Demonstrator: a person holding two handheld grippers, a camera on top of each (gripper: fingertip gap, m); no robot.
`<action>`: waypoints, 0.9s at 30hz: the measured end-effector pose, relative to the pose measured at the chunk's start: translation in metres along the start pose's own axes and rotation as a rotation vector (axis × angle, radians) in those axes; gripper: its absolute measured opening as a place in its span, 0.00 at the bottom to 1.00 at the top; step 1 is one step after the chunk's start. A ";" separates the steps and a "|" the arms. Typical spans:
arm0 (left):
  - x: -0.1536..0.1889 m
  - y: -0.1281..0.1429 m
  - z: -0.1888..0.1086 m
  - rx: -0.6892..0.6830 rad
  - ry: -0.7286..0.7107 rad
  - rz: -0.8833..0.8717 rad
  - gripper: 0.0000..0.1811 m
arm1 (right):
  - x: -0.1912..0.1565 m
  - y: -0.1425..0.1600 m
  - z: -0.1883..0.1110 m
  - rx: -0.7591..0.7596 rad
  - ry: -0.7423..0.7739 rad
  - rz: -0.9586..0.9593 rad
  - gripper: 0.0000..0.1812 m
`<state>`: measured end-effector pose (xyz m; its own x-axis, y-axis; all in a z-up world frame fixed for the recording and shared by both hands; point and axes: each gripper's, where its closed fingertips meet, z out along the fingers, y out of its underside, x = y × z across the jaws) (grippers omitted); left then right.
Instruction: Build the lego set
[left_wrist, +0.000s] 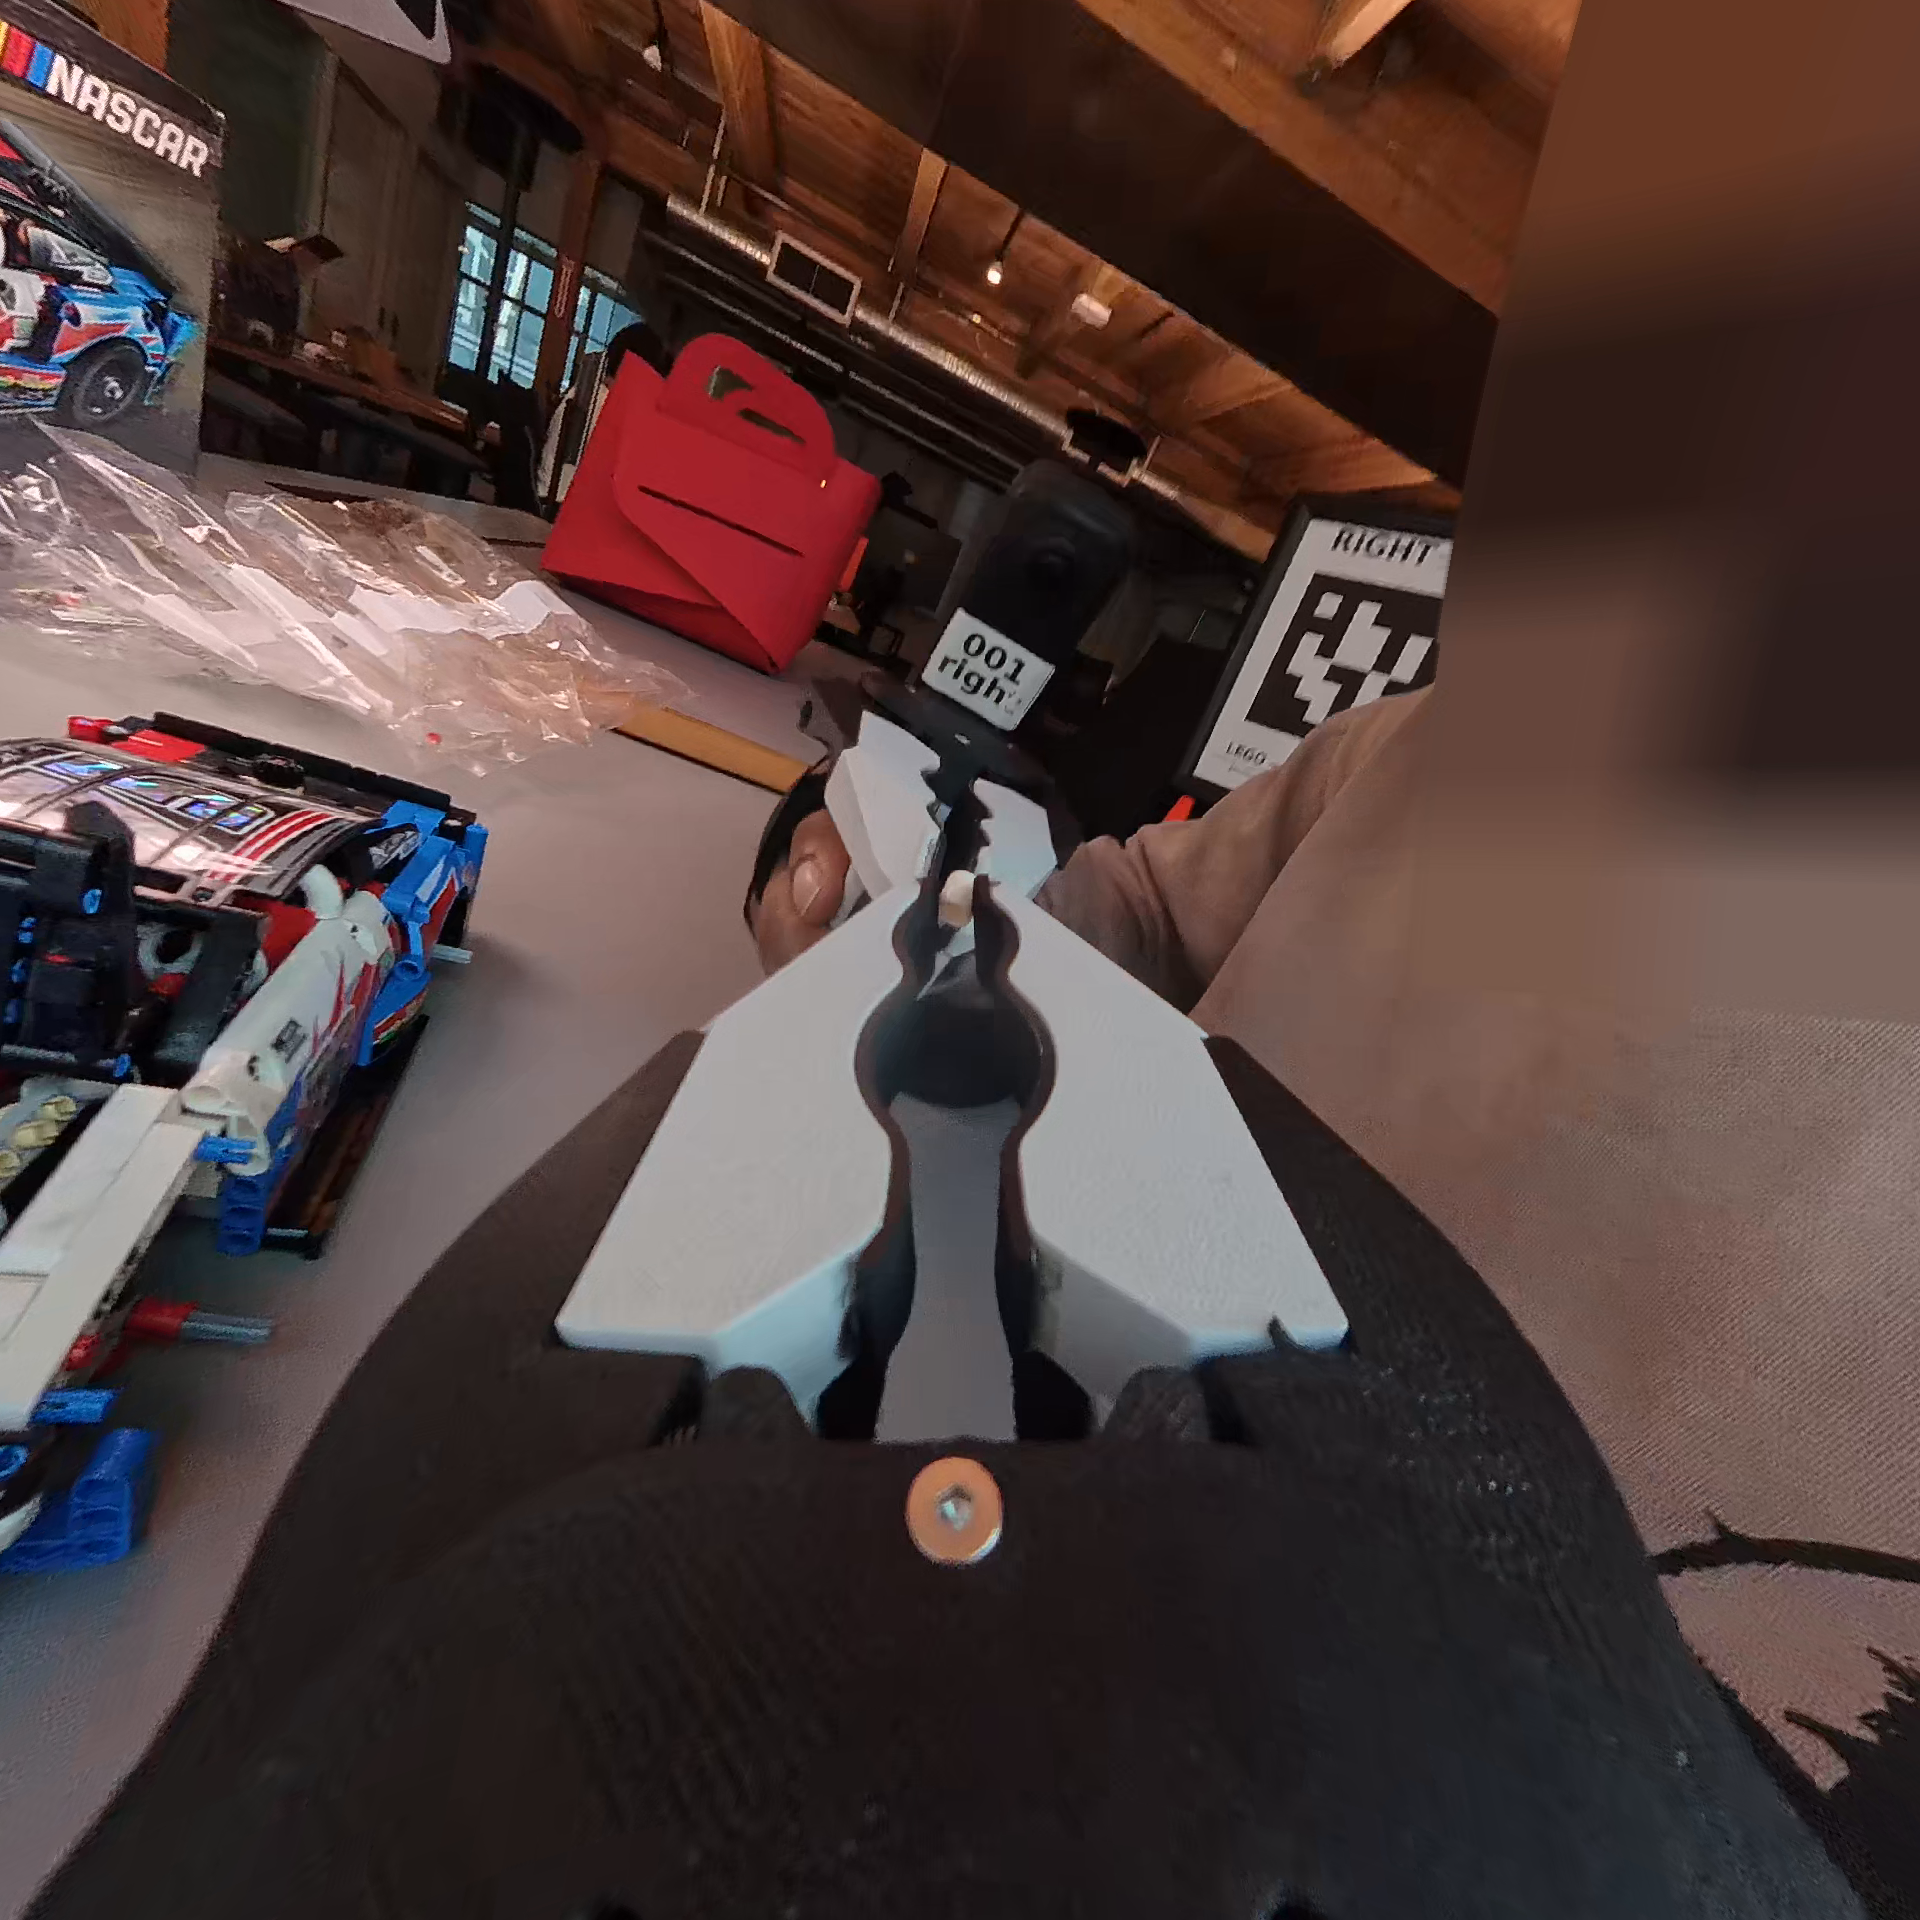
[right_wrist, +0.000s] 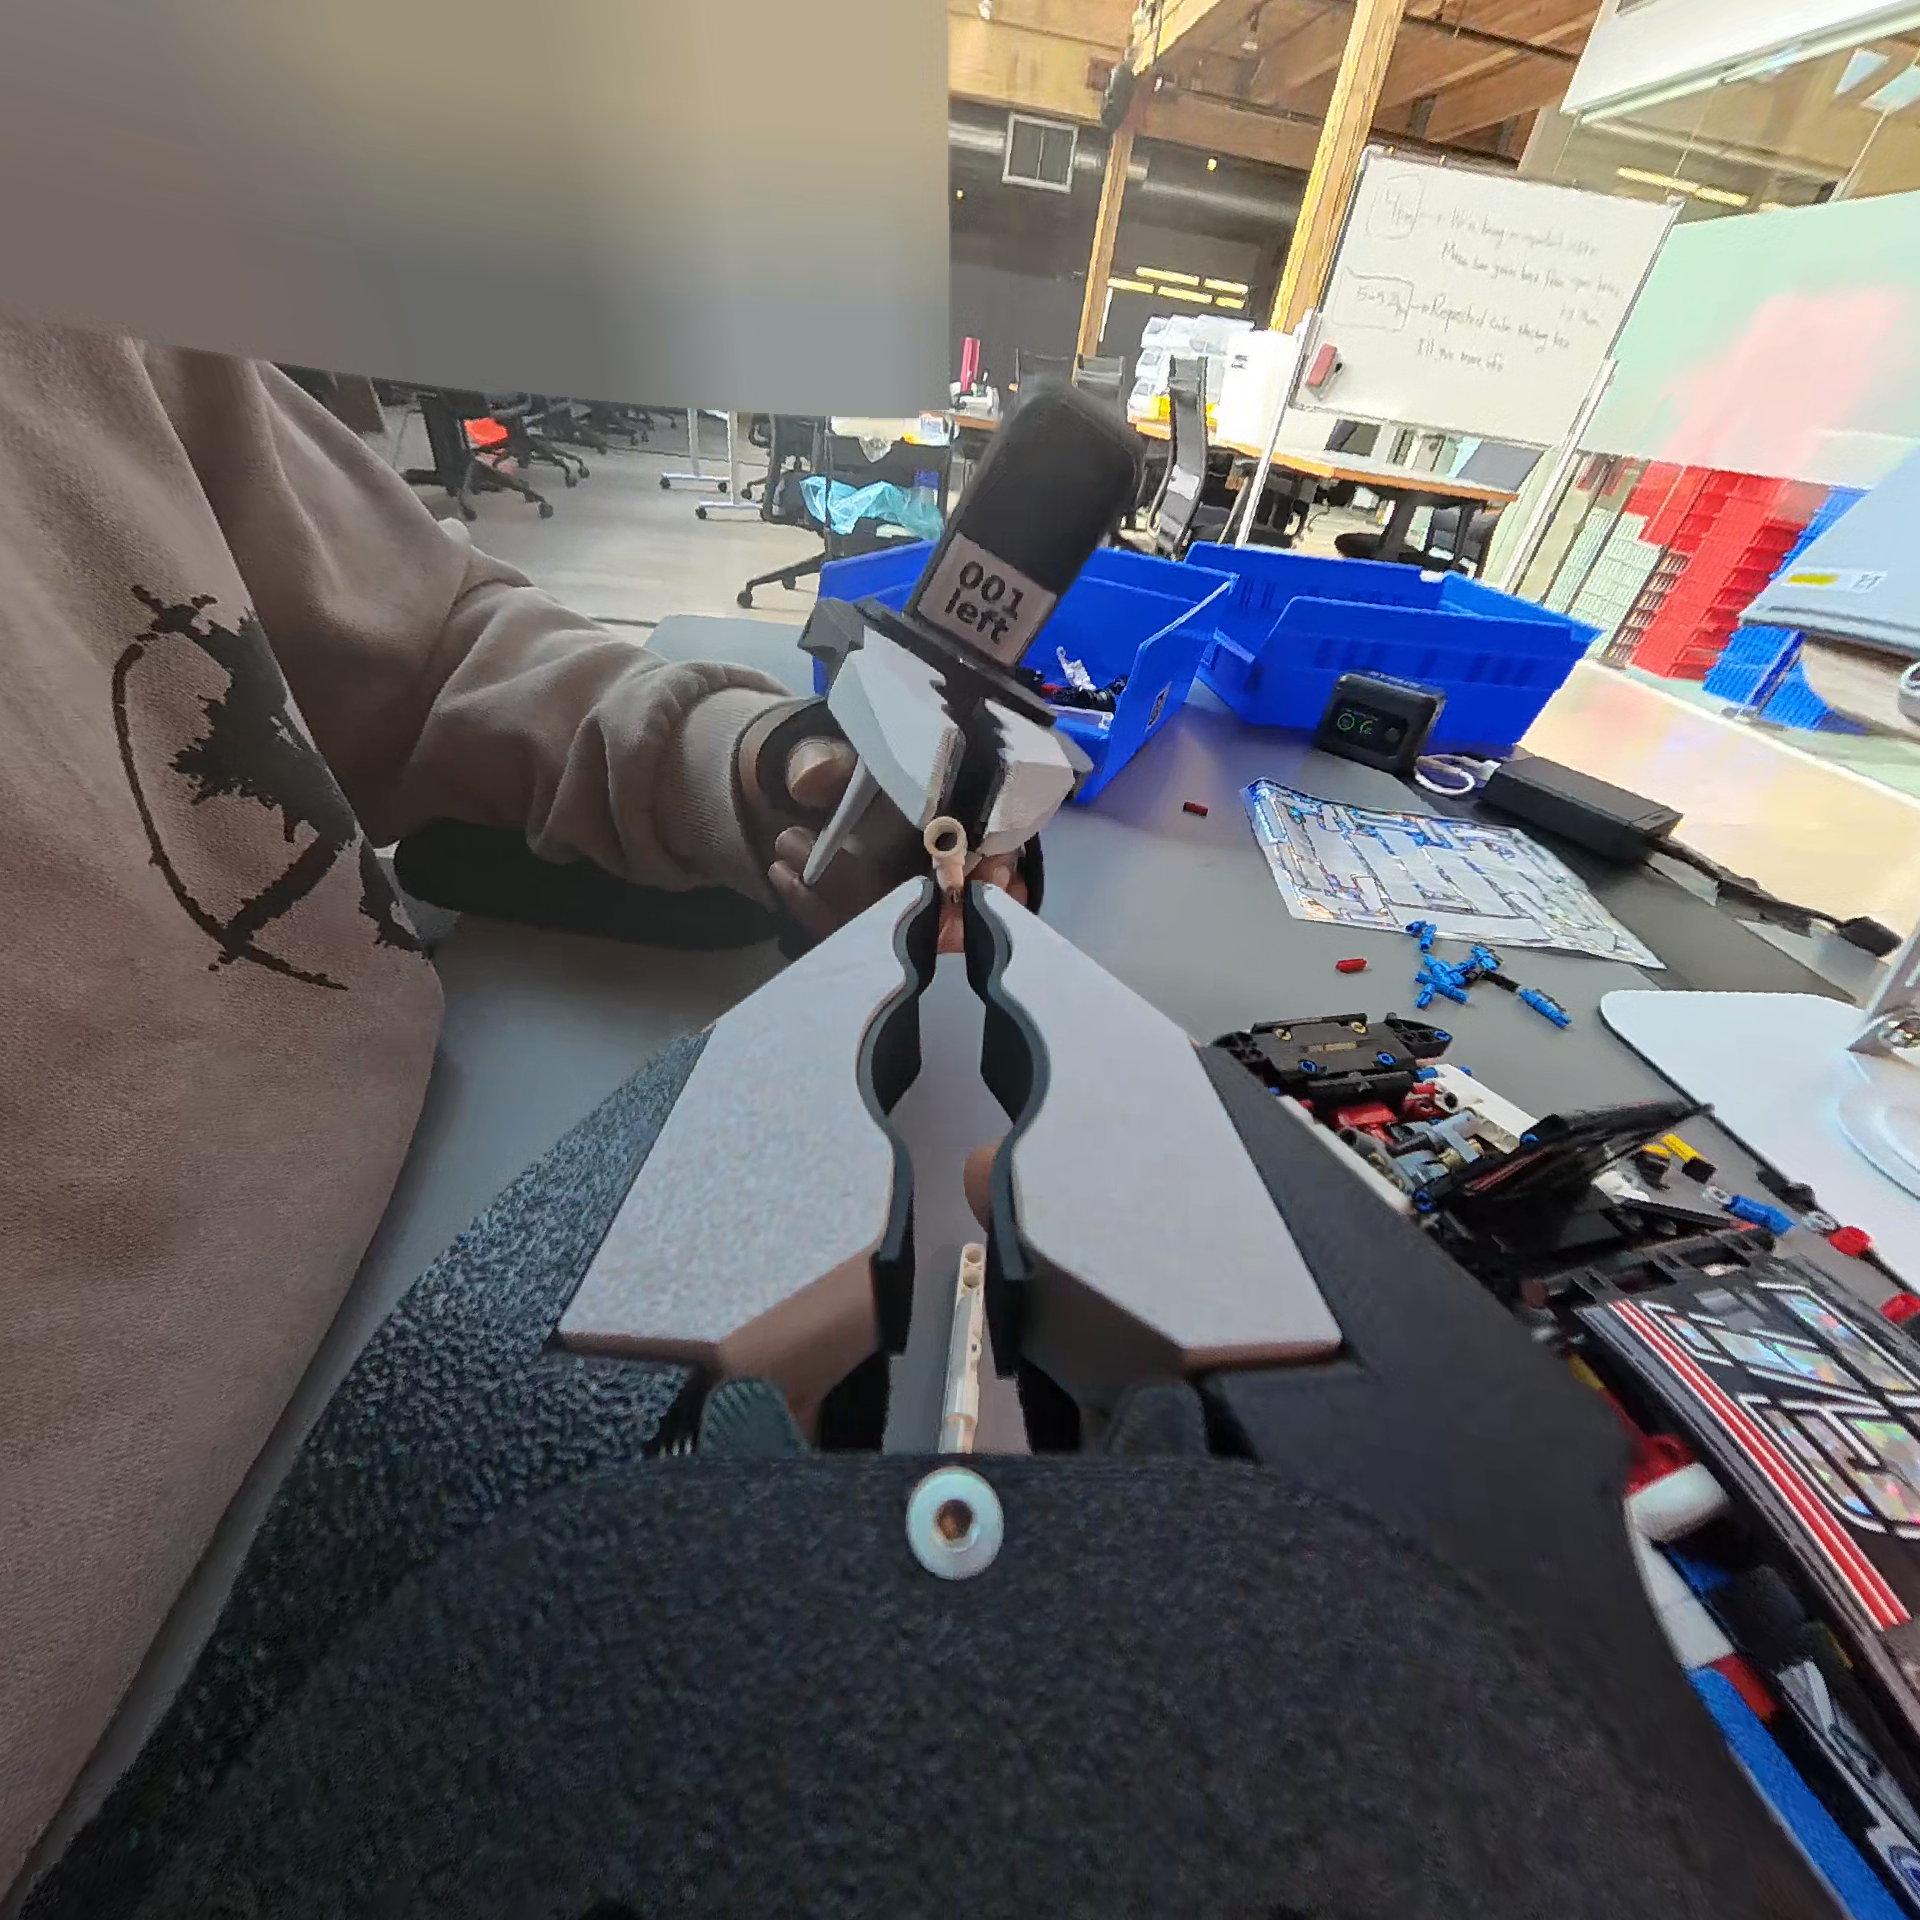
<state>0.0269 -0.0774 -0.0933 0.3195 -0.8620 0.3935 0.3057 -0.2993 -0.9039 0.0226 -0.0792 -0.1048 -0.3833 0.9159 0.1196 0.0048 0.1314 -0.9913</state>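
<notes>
My left gripper (left_wrist: 956, 906) and my right gripper (right_wrist: 951, 896) meet tip to tip above the grey table. A small tan lego piece (right_wrist: 945, 840) with a ring end sits between both sets of tips, and both look shut on it. It also shows in the left wrist view (left_wrist: 956, 894). The right gripper (left_wrist: 951, 821) faces me in the left wrist view; the left gripper (right_wrist: 968, 805) faces me in the right wrist view. The partly built blue, white and red lego car (left_wrist: 208, 987) lies to the side on the table (right_wrist: 1662, 1299). A pale axle piece (right_wrist: 963, 1340) shows below, through my right fingers' gap.
The set's box (left_wrist: 94, 208), clear plastic bags (left_wrist: 312, 603) and a red paper box (left_wrist: 717, 509) lie beyond the car. Blue bins (right_wrist: 1403, 644), a printed sheet (right_wrist: 1423, 873), loose blue pins (right_wrist: 1455, 977) and a black device (right_wrist: 1377, 717) are on the table. A person's sleeve (right_wrist: 582, 707) is close. Left and right tips are no more than a few centimetres apart.
</notes>
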 end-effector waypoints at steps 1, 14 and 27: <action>-0.002 0.005 0.000 -0.051 -0.031 0.056 0.02 | -0.001 0.005 0.000 -0.040 -0.015 0.013 0.01; -0.023 0.053 -0.010 -0.579 -0.283 0.601 0.03 | -0.006 0.056 0.005 -0.353 -0.032 -0.072 0.01; -0.058 0.078 -0.021 -0.877 -0.316 0.409 0.02 | 0.002 0.122 -0.070 -0.772 -0.141 0.021 0.14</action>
<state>0.0135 -0.0594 -0.1905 0.5130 -0.8561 -0.0621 -0.6052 -0.3094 -0.7335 0.0873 -0.0346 -0.2213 -0.4892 0.8711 0.0423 0.6340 0.3885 -0.6686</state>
